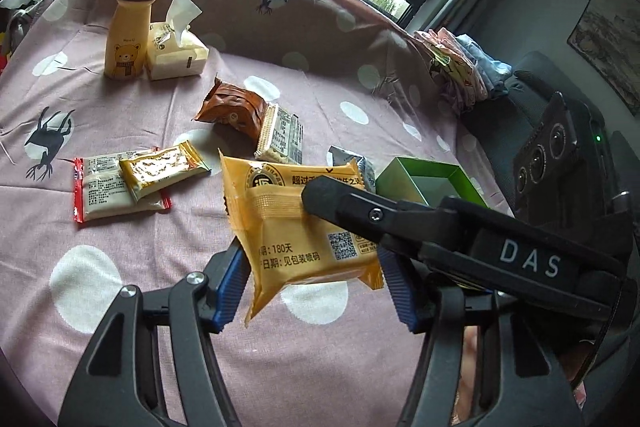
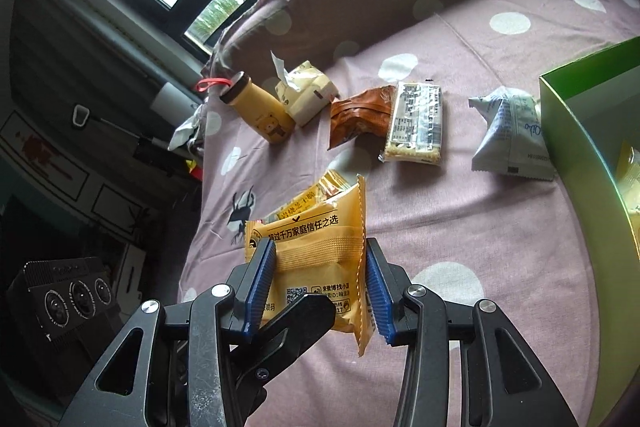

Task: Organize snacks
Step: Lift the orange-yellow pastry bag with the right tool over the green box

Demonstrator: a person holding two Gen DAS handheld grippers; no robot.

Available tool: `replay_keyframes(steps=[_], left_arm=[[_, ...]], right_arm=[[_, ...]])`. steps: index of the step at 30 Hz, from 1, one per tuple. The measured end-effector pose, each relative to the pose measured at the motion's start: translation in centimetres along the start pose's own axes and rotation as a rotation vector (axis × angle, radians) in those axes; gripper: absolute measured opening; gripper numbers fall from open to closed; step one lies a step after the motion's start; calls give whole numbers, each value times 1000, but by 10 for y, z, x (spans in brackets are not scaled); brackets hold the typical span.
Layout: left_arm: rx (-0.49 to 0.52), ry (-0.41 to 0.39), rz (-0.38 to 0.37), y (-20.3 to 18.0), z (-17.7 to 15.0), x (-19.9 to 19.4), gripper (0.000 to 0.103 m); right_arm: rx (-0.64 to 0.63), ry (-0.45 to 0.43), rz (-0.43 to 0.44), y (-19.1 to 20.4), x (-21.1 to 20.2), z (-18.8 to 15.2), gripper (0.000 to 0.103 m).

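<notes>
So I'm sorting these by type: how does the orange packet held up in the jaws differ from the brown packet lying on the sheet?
The orange packet is lifted off the sheet, gripped by both grippers; the brown packet lies on the sheet, untouched. The orange one is flat, fairly smooth and bright with dark print and a QR code; the brown one is dark and crumpled, leaning against a clear cracker pack. Both are sealed single snack wrappers.
</notes>
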State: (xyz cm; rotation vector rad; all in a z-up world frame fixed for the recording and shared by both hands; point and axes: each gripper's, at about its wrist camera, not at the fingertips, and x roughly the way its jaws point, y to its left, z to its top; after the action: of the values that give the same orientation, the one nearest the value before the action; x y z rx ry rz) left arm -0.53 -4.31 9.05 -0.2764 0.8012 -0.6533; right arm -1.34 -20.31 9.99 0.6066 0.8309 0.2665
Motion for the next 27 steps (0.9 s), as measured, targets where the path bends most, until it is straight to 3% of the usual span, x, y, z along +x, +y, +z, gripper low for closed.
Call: replay_keyframes(steps=[14,27], left_arm=[[38,-97,-50,-21,1,-18,61],[56,-123,-68,-38,-1,-22,61]], right_arm=[[-57,-91,-1,14,-32,1,46],[-71,-122,-16,12,-51,3,46]])
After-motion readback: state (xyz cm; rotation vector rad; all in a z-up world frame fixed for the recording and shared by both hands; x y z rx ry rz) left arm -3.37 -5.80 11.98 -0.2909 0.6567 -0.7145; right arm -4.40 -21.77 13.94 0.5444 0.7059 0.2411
